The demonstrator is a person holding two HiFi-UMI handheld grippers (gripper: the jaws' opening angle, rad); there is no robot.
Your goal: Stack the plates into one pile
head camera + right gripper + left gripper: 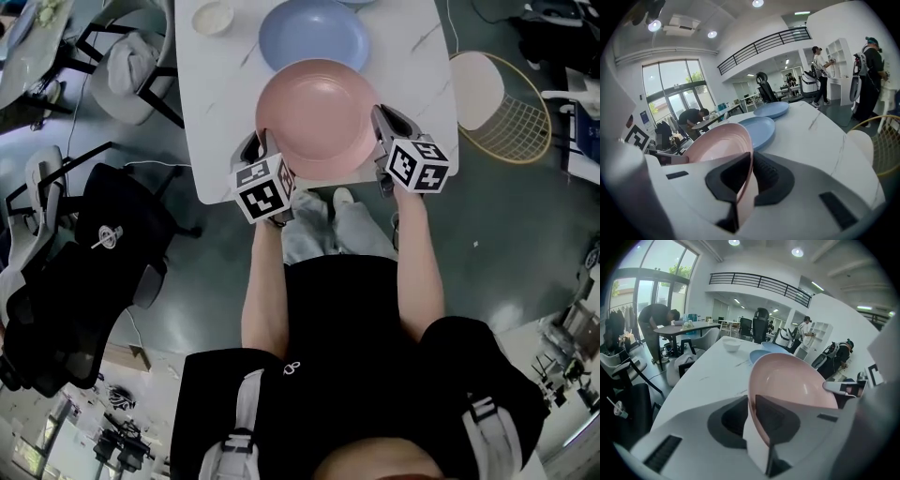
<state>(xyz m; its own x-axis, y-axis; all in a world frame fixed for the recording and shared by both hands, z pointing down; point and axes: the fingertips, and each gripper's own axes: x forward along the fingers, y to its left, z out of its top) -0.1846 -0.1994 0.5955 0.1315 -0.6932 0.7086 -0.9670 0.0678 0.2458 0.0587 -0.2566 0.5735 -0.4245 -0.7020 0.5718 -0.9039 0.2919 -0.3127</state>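
the left tongs (pixel 751 405) are clamped on the left rim of the pink plate (pixel 317 117) and the right tongs (pixel 751 164) on its right rim, so the plate sits between them at the near edge of the counter (pixel 217 112). the blue plate (pixel 314 34) lies straight ahead, just past the pink one's far rim. both hands look equally near, so the move is likely a short, even carry forward.

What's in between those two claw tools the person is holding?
The pink plate: the left gripper and the right gripper each clamp its rim on opposite sides, seen in the head view.
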